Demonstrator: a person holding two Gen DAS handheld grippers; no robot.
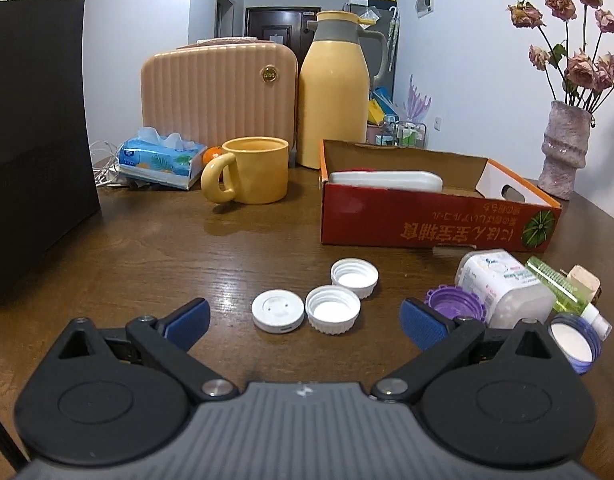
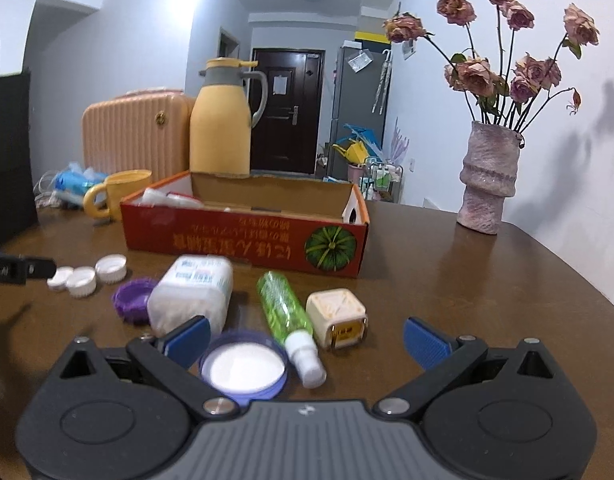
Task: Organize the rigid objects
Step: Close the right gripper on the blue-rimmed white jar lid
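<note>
Low tabletop views, both facing box (image 1: 435, 220)

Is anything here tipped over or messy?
Yes. The green spray bottle and the white jar lie on their sides on the table, in front of the red box. Loose caps sit open side up, like the purple cap, off any bottle. Nothing looks spilled.

We see large yellow East Asian characters printed upside down on the front wall of the red cardboard box (image 1: 427, 222), beside a picture of a green pumpkin; we cannot read them surely. The white jar (image 2: 195, 292) carries a printed label, too blurred to read. The other small prints are also not legible.
</note>
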